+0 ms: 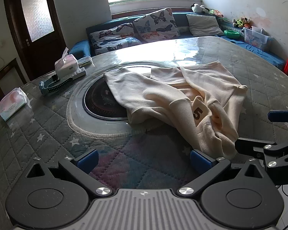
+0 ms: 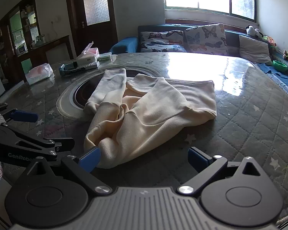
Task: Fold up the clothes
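One cream shirt (image 1: pixel 174 99) lies in a messy heap on the quilted table (image 1: pixel 48 134). Part of the shirt covers the round dark burner (image 1: pixel 103 103) in the middle of the table, and a patch with a number on it shows near the front of the heap.

Just in front of the shirt, the left gripper (image 1: pixel 143 161) is wide open and holds nothing. Its right finger sits just beside the near edge of the cloth. The right gripper (image 2: pixel 144 160) is wide open too, and empty, with its left finger touching or almost touching the near fold.

Beyond the shirt, to its left, are two tissue packs (image 1: pixel 12 103) and a blue thing I cannot name.

Nothing is folded yet, I think. If a gripper grabs only the top layer, the heap may bunch up more. If the shirt gets dragged left, it may push the tissue packs
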### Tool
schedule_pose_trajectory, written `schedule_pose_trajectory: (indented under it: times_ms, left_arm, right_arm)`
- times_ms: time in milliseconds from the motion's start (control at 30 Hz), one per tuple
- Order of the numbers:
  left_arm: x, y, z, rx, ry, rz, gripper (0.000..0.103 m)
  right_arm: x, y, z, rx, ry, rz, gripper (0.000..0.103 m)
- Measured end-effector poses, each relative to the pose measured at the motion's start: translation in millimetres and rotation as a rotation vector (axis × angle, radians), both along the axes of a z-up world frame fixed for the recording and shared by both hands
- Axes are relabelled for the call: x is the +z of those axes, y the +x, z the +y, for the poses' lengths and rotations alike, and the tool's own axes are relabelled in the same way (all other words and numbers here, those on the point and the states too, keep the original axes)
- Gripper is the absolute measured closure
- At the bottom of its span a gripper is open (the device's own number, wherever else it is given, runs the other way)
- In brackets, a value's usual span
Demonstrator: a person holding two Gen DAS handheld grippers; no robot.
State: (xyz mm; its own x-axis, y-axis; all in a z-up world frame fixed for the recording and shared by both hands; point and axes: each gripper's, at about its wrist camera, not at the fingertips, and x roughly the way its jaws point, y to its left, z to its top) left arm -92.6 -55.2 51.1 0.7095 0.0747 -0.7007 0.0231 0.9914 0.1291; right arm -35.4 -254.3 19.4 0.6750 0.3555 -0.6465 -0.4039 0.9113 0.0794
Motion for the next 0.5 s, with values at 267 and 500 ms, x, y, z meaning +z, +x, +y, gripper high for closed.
schedule_pose_trajectory:
  times_ms: [267,500]
  left_arm:
    - [3.2,5.3,1.3,-0.003,-0.006,-0.003,0.0]
    - [6.6,13.4,3.6,-0.005,-0.014,-0.004,0.0]
  right_arm:
    - [1.7,5.9,1.2,0.004,0.003,-0.001,0.004]
    - [4.6,15.8,2.4,0.007,0.009,-0.002,0.008]
